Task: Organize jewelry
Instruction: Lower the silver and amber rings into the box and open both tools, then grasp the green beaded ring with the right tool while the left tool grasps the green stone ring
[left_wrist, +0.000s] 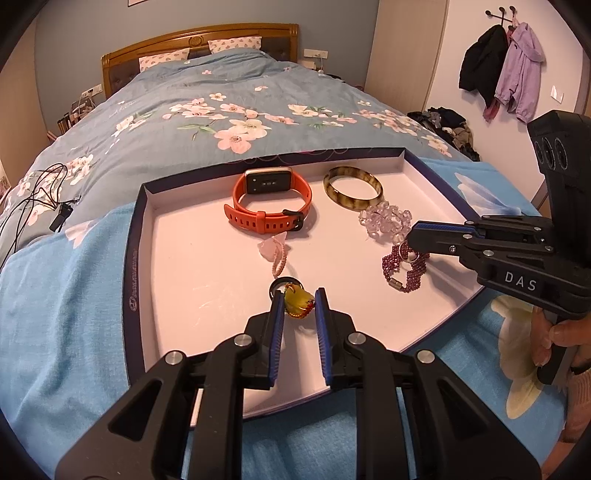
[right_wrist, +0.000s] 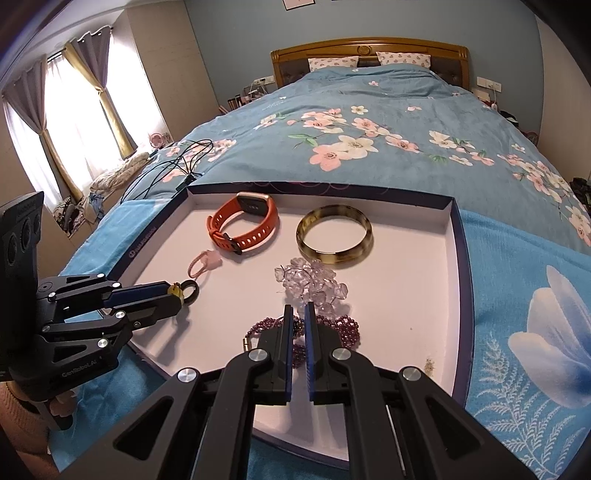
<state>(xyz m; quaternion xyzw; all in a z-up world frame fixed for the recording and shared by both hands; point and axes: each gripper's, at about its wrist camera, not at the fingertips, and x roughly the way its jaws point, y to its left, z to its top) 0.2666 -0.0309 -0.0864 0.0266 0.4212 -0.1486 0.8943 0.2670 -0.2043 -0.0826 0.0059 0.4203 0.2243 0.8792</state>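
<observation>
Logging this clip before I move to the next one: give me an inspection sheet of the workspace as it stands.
Surface: shallow box lid with a pale floor, lying on a blue floral cloth on the bed.
Job's things: orange watch, tortoiseshell bangle, clear crystal bracelet, purple bead bracelet, pink charm, yellow pendant with a dark ring.
Clutter: nothing seen inside the lid.
Grippers: left claw closed on the yellow pendant; right claw shut on the purple bead bracelet.
Cables: black cord on the duvet, beyond the lid.
Surroundings: headboard, curtains, coats on wall hooks.
</observation>
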